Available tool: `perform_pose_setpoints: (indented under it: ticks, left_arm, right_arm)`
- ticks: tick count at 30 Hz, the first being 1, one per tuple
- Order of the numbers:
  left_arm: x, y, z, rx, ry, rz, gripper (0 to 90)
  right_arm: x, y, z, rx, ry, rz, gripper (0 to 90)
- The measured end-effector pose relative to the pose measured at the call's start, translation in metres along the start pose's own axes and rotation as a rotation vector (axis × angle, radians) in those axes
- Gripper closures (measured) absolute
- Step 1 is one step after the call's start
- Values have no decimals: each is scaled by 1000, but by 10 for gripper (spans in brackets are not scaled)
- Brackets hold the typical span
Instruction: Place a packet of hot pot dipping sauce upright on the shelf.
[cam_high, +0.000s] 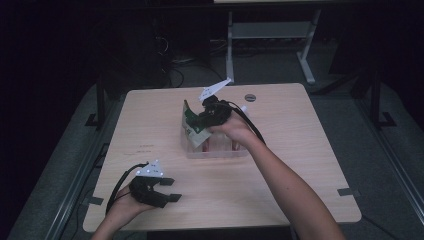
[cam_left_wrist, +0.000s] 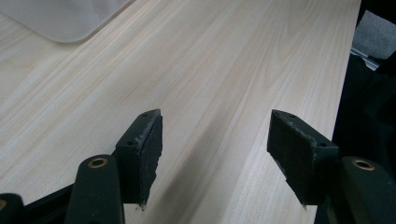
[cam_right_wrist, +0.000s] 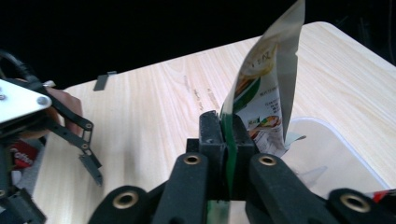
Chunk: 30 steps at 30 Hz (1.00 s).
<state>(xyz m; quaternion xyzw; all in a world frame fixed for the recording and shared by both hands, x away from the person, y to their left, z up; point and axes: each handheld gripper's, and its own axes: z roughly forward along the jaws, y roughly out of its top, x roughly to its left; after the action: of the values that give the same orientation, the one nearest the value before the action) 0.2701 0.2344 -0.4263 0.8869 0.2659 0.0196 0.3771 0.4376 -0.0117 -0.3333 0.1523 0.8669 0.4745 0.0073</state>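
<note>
Nearest, at the front left corner of the bench (cam_high: 300, 165), left gripper (cam_high: 167, 189) resting low over the bare wood in the person's left hand (cam_high: 125, 207), jaws spread wide with nothing between them; in the left gripper view, only pale wood grain in the gap between the two black pads (cam_left_wrist: 152, 149) and, at the top left, a rounded corner of a translucent container (cam_left_wrist: 65, 21)

Farther in, near the middle of the bench, a clear plastic bin (cam_high: 217, 149) with reddish packets (cam_high: 220, 142) lying inside (labels too small to read)

Over the bin's left end, right gripper (cam_high: 197, 120) held in the right hand (cam_high: 235, 129), forearm reaching in from the lower right. Jaws closed almost fully, pinching the green edge of a snack pouch (cam_right_wrist: 264, 93); in the right gripper view, thin pouch clamped upright between the pads, silver-backed top rising above them, printed green-and-white face turned to the right, lower end hanging just over the bin rim (cam_right_wrist: 345, 140). In the high view, pouch (cam_high: 192, 122) tilted at the bin's left wall, partly over its inside, whether touching the contents cannot be told

Beyond, a round grey cable port (cam_high: 250, 97) near the bench's far edge, then dark floor and white bench legs (cam_high: 230, 45)
</note>
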Motion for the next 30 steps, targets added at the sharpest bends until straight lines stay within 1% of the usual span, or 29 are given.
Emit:
perform_pose_setpoints:
  ticks: [3,4,5,8,10,11,13,18,19,20,21,23,24,25,28,29,30]
  left_arm:
    - [0,0,0,1,0,-1,352]
    - [0,0,0,3,-1,0,352]
    - [-1,0,1,4,-4,-8,351]
    - [-1,0,1,5,-8,-7,351]
    - [-1,0,2,7,-9,-5,351]
    - [-1,0,2,6,-10,-5,351]
    - [-1,1,3,9,-9,0,347]
    - [-1,3,4,0,-10,-4,347]
    - [-1,4,4,-2,-9,-5,345]
    - [0,4,5,-5,-6,-5,344]
    - [0,5,5,2,-6,-2,344]
    - [0,6,6,2,-5,-9,341]
    - [2,7,6,4,0,5,338]
    - [2,8,6,1,-3,-4,335]
    - [2,9,6,-11,6,2,331]
    - [1,8,6,-11,5,-4,331]
    - [1,7,5,-12,4,-2,330]
  right_arm:
    - [-1,1,-3,-25,-11,7,762]
    - [-1,2,-5,-35,-6,17,745]
    - [-1,2,-7,-41,-10,16,734]
    - [-1,2,-11,-38,-13,21,662]
    - [0,0,-15,-38,-24,20,611]
    - [1,-1,-17,-41,-30,16,571]
    - [3,-3,-21,-50,-52,12,534]
    - [12,-12,-33,-65,-70,16,505]
    - [15,-15,-35,-66,-67,19,501]
    - [16,-18,-38,-61,-68,11,499]
    - [19,-21,-40,-65,-73,13,497]
    - [22,-28,-45,-73,-72,21,487]
    - [24,-32,-47,-77,-76,16,485]
    - [26,-36,-49,-79,-77,9,482]
    - [32,-46,-55,-86,-72,-3,463]
    - [35,-50,-57,-86,-77,-5,459]
    - [37,-53,-58,-85,-80,-13,454]
